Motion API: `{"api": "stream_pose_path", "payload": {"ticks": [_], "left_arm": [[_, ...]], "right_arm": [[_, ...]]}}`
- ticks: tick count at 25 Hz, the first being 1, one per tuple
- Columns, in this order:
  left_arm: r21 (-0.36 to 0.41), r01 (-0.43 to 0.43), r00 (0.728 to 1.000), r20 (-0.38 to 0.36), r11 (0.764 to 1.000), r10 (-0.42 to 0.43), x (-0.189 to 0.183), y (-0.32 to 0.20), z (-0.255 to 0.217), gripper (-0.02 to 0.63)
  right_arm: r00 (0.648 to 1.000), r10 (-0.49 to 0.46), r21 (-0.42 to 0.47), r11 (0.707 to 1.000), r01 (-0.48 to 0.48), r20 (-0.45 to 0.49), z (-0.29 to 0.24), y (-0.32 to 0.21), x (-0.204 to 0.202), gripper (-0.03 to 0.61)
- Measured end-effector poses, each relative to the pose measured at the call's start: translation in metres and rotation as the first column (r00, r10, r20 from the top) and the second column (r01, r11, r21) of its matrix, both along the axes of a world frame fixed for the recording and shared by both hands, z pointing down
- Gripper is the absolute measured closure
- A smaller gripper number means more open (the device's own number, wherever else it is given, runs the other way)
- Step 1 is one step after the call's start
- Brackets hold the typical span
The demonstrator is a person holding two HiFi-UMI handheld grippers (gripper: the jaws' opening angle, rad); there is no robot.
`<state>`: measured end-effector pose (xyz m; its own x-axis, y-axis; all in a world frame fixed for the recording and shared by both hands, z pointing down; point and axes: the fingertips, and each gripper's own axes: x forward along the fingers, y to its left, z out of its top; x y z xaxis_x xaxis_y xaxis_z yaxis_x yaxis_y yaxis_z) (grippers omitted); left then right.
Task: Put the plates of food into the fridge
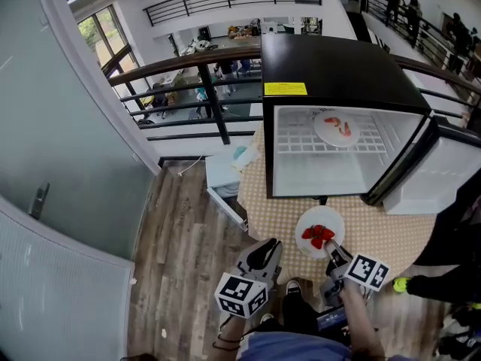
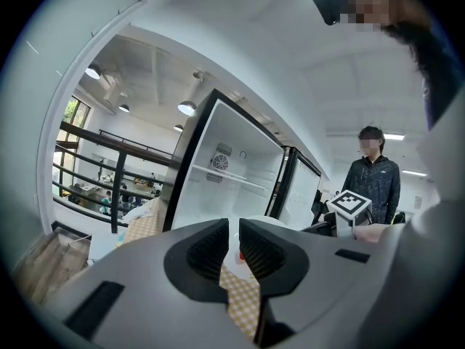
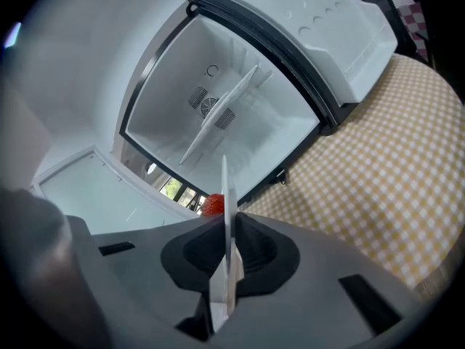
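At the far left, a wooden floor (image 1: 180, 232) runs beside a dark railing (image 1: 203, 62). Next, low in the head view, come the left tongs (image 1: 264, 248). In the left gripper view, the left tongs (image 2: 234, 227) have their jaws drawn nearly together with only a thin slit between them. Nothing is in that slit, and they hang short of the counter's edge.

Right of them, the counter (image 1: 383, 232), covered in a yellow checked cloth, carries a white plate of strawberries (image 1: 331, 218) close to its near edge. The right tongs (image 1: 331, 248) are clenched on the near rim of this plate. In the right gripper view, the right tongs (image 3: 227, 231) have both pads pressed on the plate's thin edge (image 3: 225, 187), and a red strawberry (image 3: 212, 205) shows just to one side of it.

Behind the plate, the black-topped fridge (image 1: 331, 66) stands open on the counter. A second plate (image 1: 327, 134) with red food already sits on its wire shelf (image 1: 301, 138). The fridge door (image 1: 440, 175) is swung out to the right.

At the right edge of the head view there is a dark sleeve (image 1: 451, 254). In the left gripper view, a person in a dark jacket (image 2: 372, 180) stands beyond the fridge.
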<state>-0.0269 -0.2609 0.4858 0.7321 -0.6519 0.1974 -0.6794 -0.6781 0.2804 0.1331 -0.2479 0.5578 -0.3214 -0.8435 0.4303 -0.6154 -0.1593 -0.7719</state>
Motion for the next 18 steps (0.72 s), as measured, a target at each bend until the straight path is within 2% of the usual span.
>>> {"api": "stream_pose_path", "payload": {"ticks": [6,13,18], "left_arm": [[-0.005,-0.009,1.0,0.022,1.0,0.009,0.029,-0.022,-0.001,0.575],[-0.012,-0.031,0.998,0.056,0.999,0.032,0.058,-0.037,0.001,0.574],[-0.021,-0.016,0.996,0.09,1.0,0.018,0.06,-0.044,0.005,0.574]], "right_arm": [[0.998,-0.025,0.004,1.0,0.025,0.058,0.003,-0.068,0.021,0.551],[0.977,-0.009,-0.035,0.999,0.017,0.212,0.024,-0.138,0.033,0.551],[0.977,-0.011,-0.061,0.998,0.025,0.211,0.043,-0.177,0.032,0.551]]}}
